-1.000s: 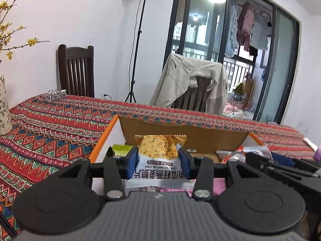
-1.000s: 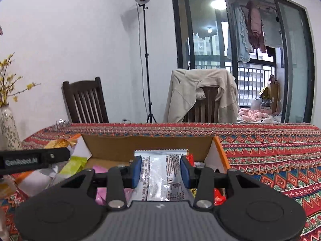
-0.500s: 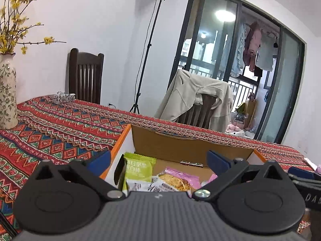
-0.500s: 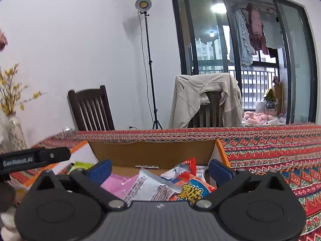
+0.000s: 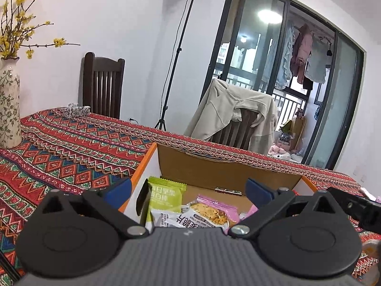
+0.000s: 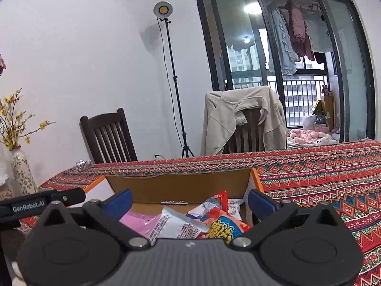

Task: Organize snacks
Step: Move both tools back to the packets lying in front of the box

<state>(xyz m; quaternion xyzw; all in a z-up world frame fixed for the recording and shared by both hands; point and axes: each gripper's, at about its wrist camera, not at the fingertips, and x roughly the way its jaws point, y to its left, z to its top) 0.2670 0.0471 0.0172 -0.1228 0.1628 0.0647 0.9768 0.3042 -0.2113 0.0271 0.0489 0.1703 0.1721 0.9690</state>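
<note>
Cardboard box [image 5: 228, 166] near wall hidden behind gripper bodies in both views; white packet [image 5: 183, 219] print cut off, pink packet [image 6: 140, 221] half covered, label unreadable; vase [image 5: 8, 104] cropped at left edge.

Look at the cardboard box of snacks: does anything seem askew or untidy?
Yes. In the cardboard box, the silver packet and orange-red packet lie tilted and overlapping, while the green packet stands upright against the wall.

tablecloth [image 5: 71, 157]: red zigzag | box [image 5: 214, 169]: brown, orange-edged | fingers [image 5: 119, 189]: blue
</note>
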